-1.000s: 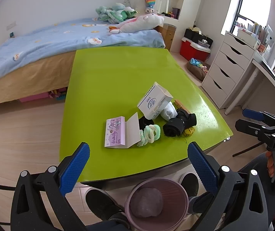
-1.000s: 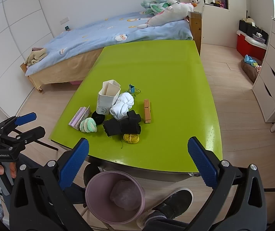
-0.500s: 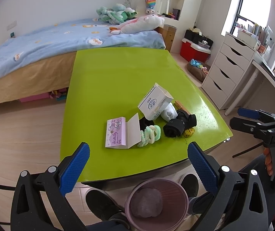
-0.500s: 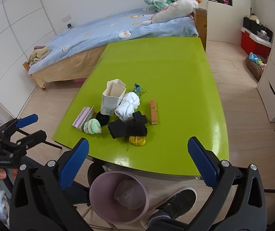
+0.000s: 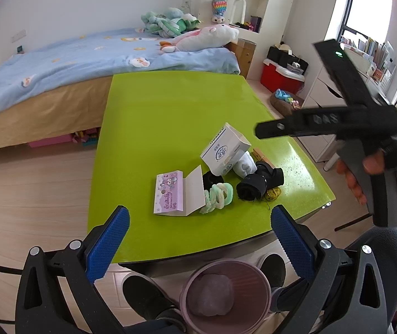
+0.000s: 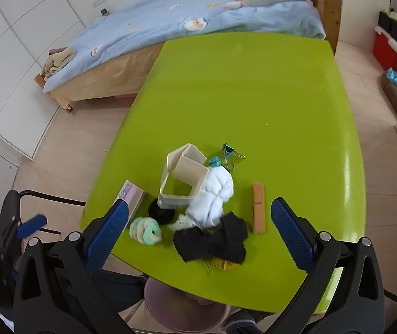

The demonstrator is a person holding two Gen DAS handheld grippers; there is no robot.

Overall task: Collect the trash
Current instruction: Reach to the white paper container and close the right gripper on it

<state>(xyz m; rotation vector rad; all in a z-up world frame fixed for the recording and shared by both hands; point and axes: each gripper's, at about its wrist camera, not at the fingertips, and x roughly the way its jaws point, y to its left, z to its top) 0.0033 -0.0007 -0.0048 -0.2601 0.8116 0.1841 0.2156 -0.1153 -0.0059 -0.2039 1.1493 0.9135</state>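
Note:
A pile sits near the front edge of the green table point(image 5: 170, 111): an open white box point(image 5: 223, 150), a purple card packet point(image 5: 169, 193), a green-white scrunchie point(image 5: 218, 196), white cloth point(image 5: 244, 165), black cloth point(image 5: 257, 185) and a yellow tangle point(image 5: 272, 194). A pink bin point(image 5: 226, 292) holding a crumpled wad stands on the floor below the edge. My left gripper point(image 5: 198, 239) is open above that edge, holding nothing. My right gripper point(image 6: 198, 239) is open and hovers over the black cloth point(image 6: 212, 242) and white box point(image 6: 183, 178).
A wooden clothespin point(image 6: 258, 211) and a blue binder clip point(image 6: 230, 150) lie right of the pile. A bed point(image 5: 73, 64) stands behind the table, with white drawers point(image 5: 326, 89) and a red box point(image 5: 282, 78) at the right. A person's shoes point(image 5: 145, 289) flank the bin.
The right gripper has swung in from the right and now hangs over the pile, closer to it. The left gripper has hardly moved.

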